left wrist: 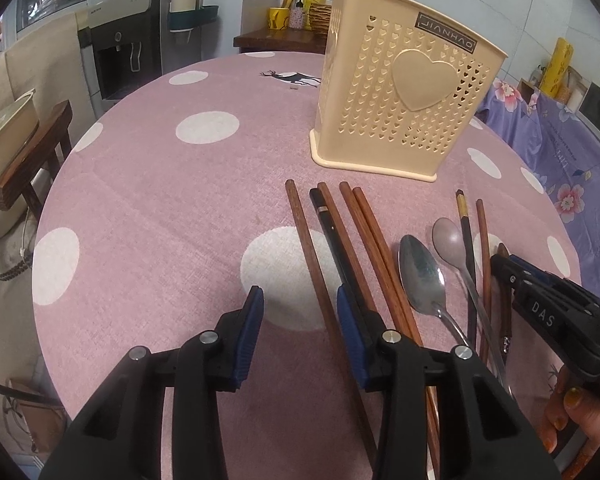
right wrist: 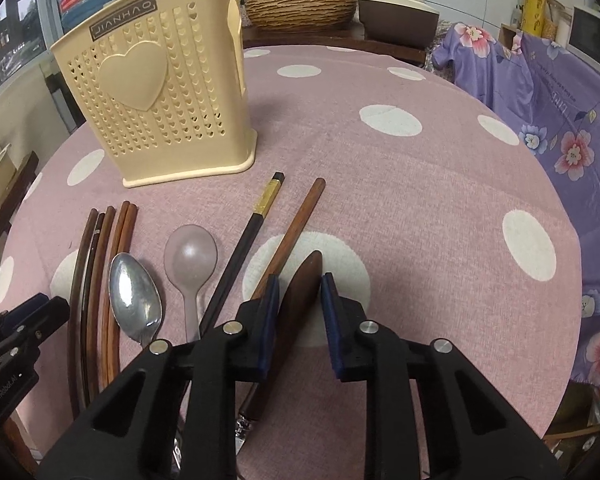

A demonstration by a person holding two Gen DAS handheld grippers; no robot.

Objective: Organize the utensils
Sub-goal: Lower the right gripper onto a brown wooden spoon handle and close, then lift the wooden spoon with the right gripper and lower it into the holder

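A cream perforated utensil holder (left wrist: pixel 404 92) with a heart stands on the pink dotted table; it also shows in the right wrist view (right wrist: pixel 160 92). Several brown chopsticks (left wrist: pixel 312 248) (right wrist: pixel 100 272), a steel spoon (left wrist: pixel 422 276) (right wrist: pixel 136 300), a pink plastic spoon (left wrist: pixel 448 240) (right wrist: pixel 191 256) and a black gold-banded chopstick (right wrist: pixel 256 224) lie before it. My left gripper (left wrist: pixel 300 304) is open over the leftmost chopsticks. My right gripper (right wrist: pixel 300 292) is open, its jaws on either side of a dark wooden-handled utensil (right wrist: pixel 300 296), not closed on it.
A purple floral cloth (right wrist: pixel 540 92) drapes at the right. A water dispenser (left wrist: pixel 128 52) and wooden stool (left wrist: pixel 32 152) stand left of the table. A woven basket (right wrist: pixel 300 8) and cooker (right wrist: pixel 396 12) sit on a counter behind. The round table edge (left wrist: pixel 52 208) curves left.
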